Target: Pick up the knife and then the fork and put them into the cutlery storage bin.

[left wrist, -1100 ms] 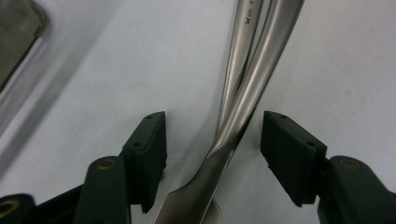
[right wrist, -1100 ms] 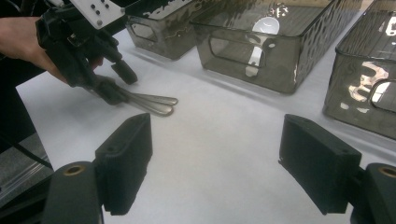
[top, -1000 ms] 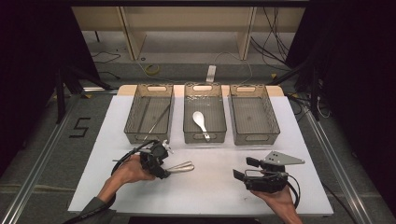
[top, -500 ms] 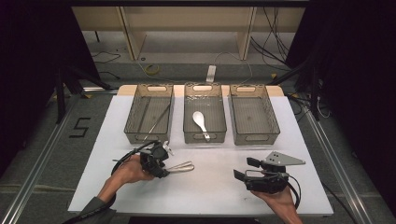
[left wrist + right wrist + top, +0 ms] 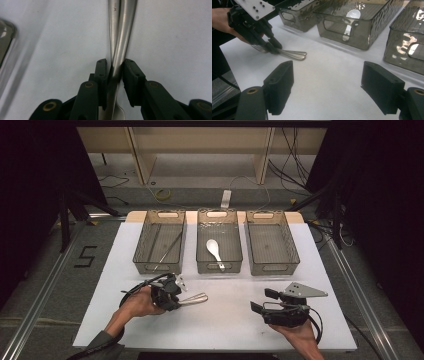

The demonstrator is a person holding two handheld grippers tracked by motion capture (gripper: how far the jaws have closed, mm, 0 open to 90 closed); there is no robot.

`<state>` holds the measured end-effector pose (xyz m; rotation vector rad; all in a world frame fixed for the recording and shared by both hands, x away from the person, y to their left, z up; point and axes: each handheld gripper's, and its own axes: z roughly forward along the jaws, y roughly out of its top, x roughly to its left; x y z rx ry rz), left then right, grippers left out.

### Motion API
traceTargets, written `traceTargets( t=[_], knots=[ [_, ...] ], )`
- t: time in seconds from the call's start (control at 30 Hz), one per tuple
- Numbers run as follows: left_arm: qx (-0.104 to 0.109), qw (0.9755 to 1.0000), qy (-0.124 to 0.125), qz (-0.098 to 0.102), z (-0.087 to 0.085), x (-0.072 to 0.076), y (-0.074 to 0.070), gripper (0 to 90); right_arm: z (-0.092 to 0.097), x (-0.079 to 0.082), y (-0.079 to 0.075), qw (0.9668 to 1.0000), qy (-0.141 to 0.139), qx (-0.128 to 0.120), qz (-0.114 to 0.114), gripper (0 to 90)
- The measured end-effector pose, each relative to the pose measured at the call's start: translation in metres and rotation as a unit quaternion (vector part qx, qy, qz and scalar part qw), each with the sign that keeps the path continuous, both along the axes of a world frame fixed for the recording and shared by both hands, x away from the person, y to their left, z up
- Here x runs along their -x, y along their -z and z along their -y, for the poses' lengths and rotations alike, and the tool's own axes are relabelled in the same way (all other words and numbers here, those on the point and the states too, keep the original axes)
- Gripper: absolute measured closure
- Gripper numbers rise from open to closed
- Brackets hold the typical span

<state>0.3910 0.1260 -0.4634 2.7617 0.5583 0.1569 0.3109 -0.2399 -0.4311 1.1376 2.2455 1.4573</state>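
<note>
Two slim metal cutlery handles (image 5: 124,27) lie crossed on the white table, their looped ends (image 5: 198,297) pointing right. My left gripper (image 5: 115,65) has just been closing and its pads now press on the handles from both sides. It shows at the table's front left (image 5: 175,292) and across the table in the right gripper view (image 5: 273,47), low over the cutlery (image 5: 295,55). My right gripper (image 5: 260,300) rests at the front right, jaws wide open (image 5: 328,82) with nothing between them.
Three clear smoky trays stand in a row at the back. The left tray (image 5: 142,251) holds thin metal sticks, the middle tray (image 5: 235,247) a white spoon (image 5: 215,251), and the right tray (image 5: 292,251) shows nothing inside. White table (image 5: 225,325) lies between the hands.
The left gripper's jaws have drawn in around the cutlery handles. Both hands and the cutlery have stayed where they were.
</note>
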Motion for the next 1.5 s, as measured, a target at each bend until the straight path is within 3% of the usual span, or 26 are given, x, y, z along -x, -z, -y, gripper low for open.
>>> traceTargets(
  t=[0.43, 0.6, 0.87, 1.07, 1.27, 1.5],
  knots=[
    [-0.004, 0.9994, 0.031, 0.015, 0.001, 0.003, 0.000, 79.1, 0.001, 0.001, -0.001, 1.0000, 0.003, -0.002, 0.000, 27.1],
    [0.000, 0.9993, 0.032, 0.017, 0.001, 0.003, -0.002, 79.3, 0.002, 0.001, -0.002, 1.0000, 0.003, -0.004, 0.001, 27.1],
    [0.018, 0.9996, 0.012, 0.016, -0.003, 0.001, -0.010, 79.4, 0.002, 0.001, -0.002, 1.0000, 0.004, -0.006, 0.003, 27.1],
    [0.044, 0.9989, -0.015, -0.007, -0.005, 0.000, -0.018, 79.5, 0.002, 0.001, -0.003, 1.0000, 0.002, -0.007, 0.005, 27.3],
    [0.073, 0.9960, -0.043, -0.028, -0.006, 0.000, -0.026, 79.5, -0.002, 0.001, -0.003, 0.9999, -0.004, -0.008, 0.005, 27.3],
    [0.085, 0.9941, -0.036, -0.057, 0.002, 0.007, -0.029, 79.4, -0.016, 0.003, -0.004, 0.9995, -0.030, 0.001, 0.009, 27.3]
  ],
)
